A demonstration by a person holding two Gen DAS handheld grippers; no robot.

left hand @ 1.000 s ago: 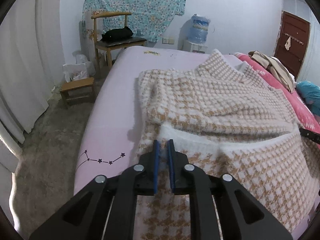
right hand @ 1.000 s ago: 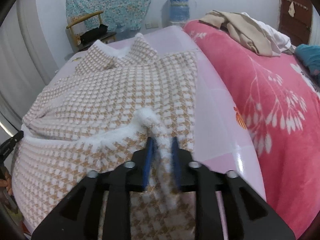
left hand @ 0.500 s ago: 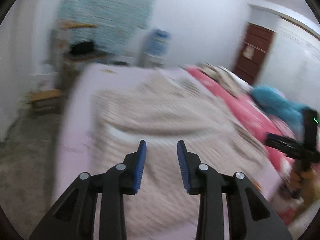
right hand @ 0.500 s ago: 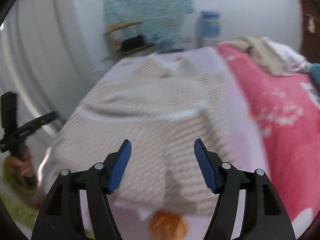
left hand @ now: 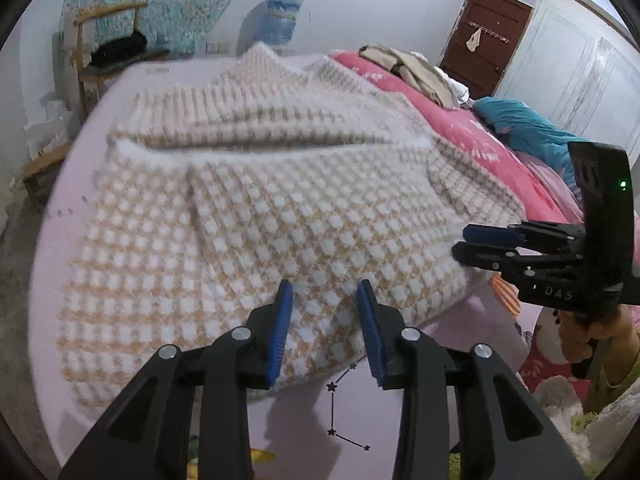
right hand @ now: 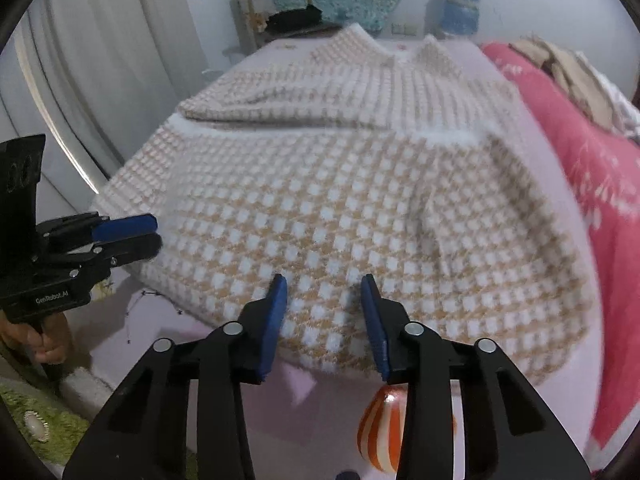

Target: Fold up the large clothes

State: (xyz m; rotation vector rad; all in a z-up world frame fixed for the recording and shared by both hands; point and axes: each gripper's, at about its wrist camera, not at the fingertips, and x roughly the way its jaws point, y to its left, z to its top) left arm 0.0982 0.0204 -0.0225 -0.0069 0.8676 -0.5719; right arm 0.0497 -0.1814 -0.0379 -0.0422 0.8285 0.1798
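Left claw (left hand: 325, 292) opening, empty — coat (left hand: 256, 216) beyond

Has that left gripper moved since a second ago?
Yes. The left gripper has let go of the garment and pulled back toward the bed's near edge; its jaws are opening, nothing between them.

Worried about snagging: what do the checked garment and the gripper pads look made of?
Checked garment: soft fuzzy knit or fleece, matte, judging by its fluffy white edge. Left gripper and right gripper pads: blue, ribbed, probably rubber or plastic.
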